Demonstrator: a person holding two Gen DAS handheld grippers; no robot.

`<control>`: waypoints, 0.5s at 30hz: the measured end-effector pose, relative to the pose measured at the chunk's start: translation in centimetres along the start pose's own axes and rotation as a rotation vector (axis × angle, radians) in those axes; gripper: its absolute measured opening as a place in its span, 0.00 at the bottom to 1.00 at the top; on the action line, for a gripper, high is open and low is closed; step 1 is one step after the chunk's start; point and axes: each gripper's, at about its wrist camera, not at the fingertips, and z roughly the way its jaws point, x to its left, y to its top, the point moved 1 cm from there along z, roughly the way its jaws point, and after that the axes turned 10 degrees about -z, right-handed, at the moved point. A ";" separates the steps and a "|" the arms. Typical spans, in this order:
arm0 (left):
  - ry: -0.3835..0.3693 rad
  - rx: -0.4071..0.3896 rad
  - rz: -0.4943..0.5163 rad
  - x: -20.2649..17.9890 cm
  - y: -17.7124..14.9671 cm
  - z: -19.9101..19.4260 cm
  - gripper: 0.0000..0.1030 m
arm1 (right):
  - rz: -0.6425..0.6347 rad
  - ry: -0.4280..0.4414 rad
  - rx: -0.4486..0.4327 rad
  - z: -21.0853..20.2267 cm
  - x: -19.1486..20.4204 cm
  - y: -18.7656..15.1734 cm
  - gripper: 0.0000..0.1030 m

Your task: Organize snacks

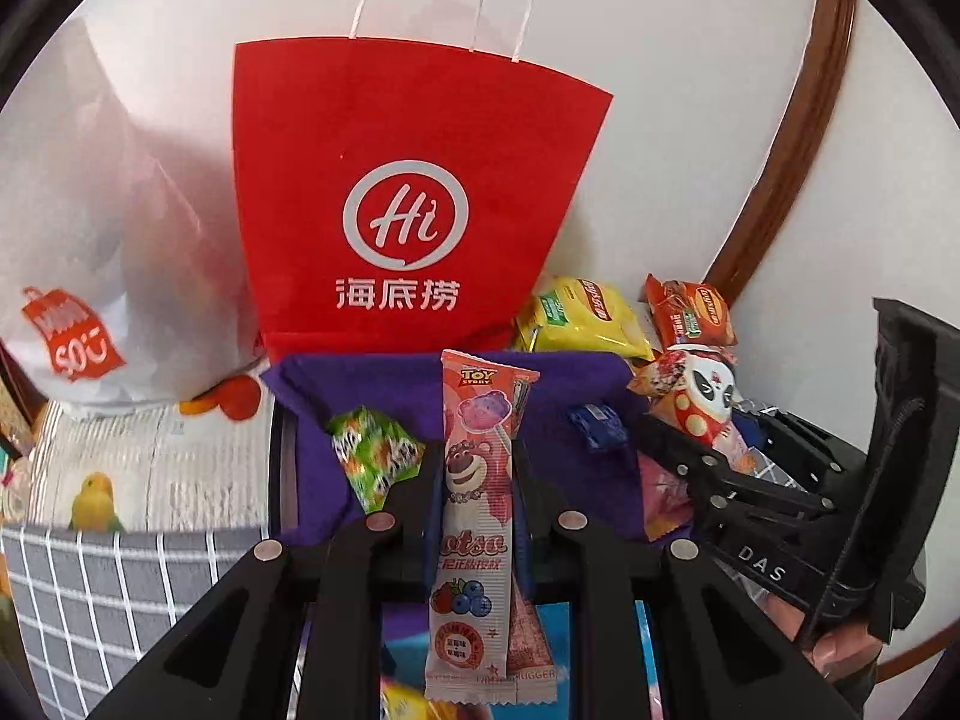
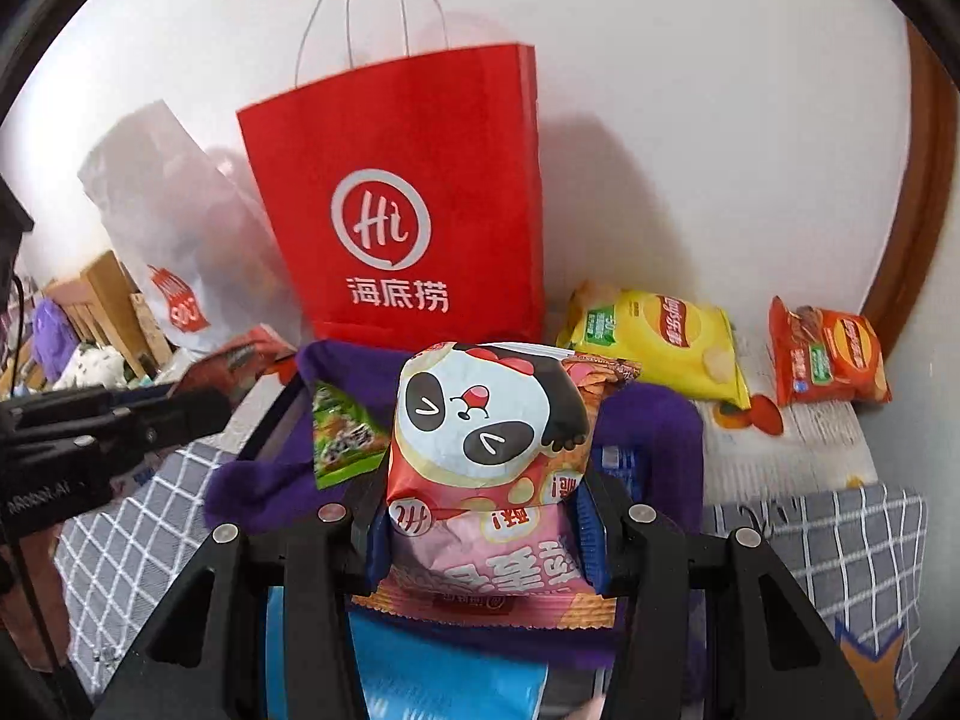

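Both wrist views look down close, sharing the red bag [image 1: 414,204].

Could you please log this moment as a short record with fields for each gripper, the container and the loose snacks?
left gripper: shut on pink lollipop packet
right gripper: shut on panda snack bag
container: purple-lined bin, green packet inside
backdrop: red paper bag upright against wall
loose snacks: yellow chip bag, orange chip bag

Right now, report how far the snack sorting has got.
Done: a green packet and a blue one already lie in the purple-lined bin. In hand: the left gripper holds a pink lollipop packet, the right gripper a panda snack bag, both over the bin. Left: yellow chips and orange chips beside it.
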 end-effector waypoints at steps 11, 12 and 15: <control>0.072 0.084 0.005 2.9 -0.7 5.3 0.18 | -0.029 0.052 0.099 5.4 -2.9 -1.0 0.47; 0.075 0.094 -0.008 3.3 -0.7 5.7 0.18 | -0.041 0.049 0.108 5.6 -3.0 -1.2 0.47; 0.077 0.119 -0.019 3.8 -0.9 6.5 0.18 | -0.055 0.046 0.149 6.5 -3.4 -1.8 0.47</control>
